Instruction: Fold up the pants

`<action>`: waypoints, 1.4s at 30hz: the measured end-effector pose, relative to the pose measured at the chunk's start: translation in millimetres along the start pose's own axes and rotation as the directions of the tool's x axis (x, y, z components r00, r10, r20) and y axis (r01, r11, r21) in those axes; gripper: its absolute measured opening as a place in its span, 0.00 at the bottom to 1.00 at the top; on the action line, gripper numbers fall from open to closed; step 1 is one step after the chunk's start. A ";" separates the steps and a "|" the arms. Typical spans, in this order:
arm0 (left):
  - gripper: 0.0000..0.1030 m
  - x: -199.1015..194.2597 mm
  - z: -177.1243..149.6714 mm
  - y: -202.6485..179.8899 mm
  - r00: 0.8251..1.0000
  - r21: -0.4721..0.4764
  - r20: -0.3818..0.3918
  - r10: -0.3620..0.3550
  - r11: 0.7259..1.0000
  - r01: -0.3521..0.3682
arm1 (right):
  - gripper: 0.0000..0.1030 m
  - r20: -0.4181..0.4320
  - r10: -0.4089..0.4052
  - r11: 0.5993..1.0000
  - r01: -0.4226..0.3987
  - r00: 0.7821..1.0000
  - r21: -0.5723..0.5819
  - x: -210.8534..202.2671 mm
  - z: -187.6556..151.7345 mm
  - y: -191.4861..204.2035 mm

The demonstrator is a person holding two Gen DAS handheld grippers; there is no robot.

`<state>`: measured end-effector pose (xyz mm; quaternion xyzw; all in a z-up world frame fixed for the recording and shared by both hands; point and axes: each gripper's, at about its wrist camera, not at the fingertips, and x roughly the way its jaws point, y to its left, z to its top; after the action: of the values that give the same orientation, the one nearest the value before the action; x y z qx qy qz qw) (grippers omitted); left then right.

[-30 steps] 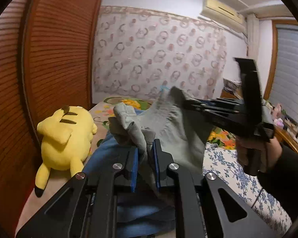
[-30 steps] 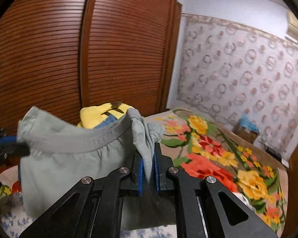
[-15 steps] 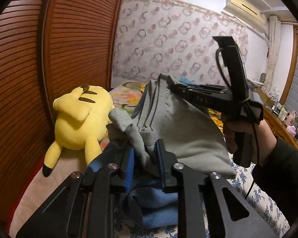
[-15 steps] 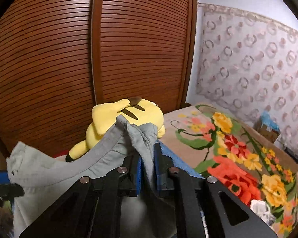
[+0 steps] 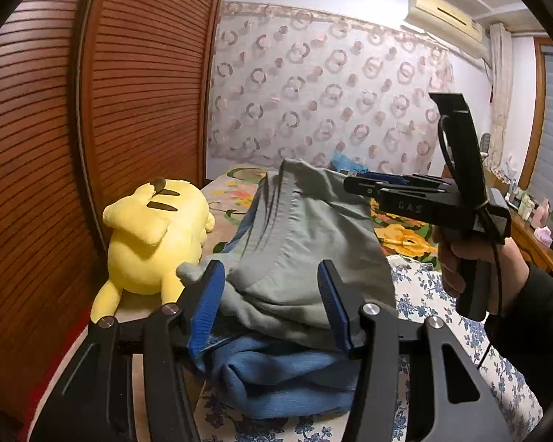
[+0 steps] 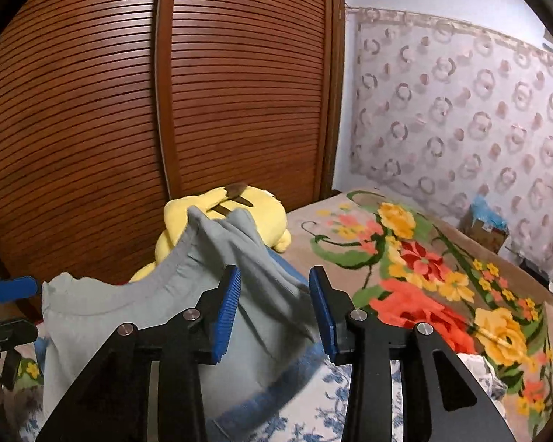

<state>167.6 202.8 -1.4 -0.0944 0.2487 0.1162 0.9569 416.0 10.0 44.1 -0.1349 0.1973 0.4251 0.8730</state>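
Note:
The grey pants [image 5: 306, 243] lie heaped on top of a folded blue garment [image 5: 276, 375] on the bed. My left gripper [image 5: 272, 302] is open, its blue pads on either side of the grey cloth without pinching it. My right gripper [image 6: 274, 309] is open too, with the grey pants [image 6: 136, 316] sagging between and below its pads. The right gripper also shows in the left wrist view [image 5: 372, 184], at the far upper edge of the pants. The left gripper's blue fingertips [image 6: 13, 289] show at the left edge of the right wrist view.
A yellow plush toy [image 5: 155, 235] lies left of the pile against the slatted wooden wardrobe [image 6: 166, 110]. A flowered blanket [image 6: 424, 287] covers the bed to the right. A blue-flowered sheet [image 5: 431, 302] lies under the pile. A shelf with small items [image 5: 534, 213] stands far right.
Both grippers were shut on the grey waistband and holding it up; both have opened and the pants have dropped onto the blue garment.

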 end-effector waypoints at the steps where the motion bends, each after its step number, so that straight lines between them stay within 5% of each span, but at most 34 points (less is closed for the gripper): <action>1: 0.52 -0.4 0.3 -2.6 1.000 0.005 -0.005 0.001 1.000 -0.001 | 0.39 -0.002 -0.002 1.000 0.002 1.000 0.010 -2.9 -0.6 0.0; 19: 0.53 -31.8 -12.9 -69.8 0.996 0.156 -0.047 -0.069 0.985 0.076 | 0.39 -0.019 -0.086 0.988 0.088 0.996 0.129 -130.0 -53.0 31.6; 24: 0.73 -46.3 -17.7 -94.6 0.992 0.193 -0.034 -0.119 0.973 0.123 | 0.39 -0.002 -0.130 0.978 0.129 0.992 0.167 -180.3 -67.1 40.0; 42: 1.00 -76.5 -34.4 -168.5 0.976 0.291 -0.061 -0.209 0.932 0.217 | 0.52 -0.016 -0.302 0.911 0.293 0.953 0.291 -294.4 -117.8 84.1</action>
<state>132.4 20.2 27.9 0.0220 0.2655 -0.0282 0.9634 156.9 -189.7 69.2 -0.0276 0.2221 0.2555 0.9406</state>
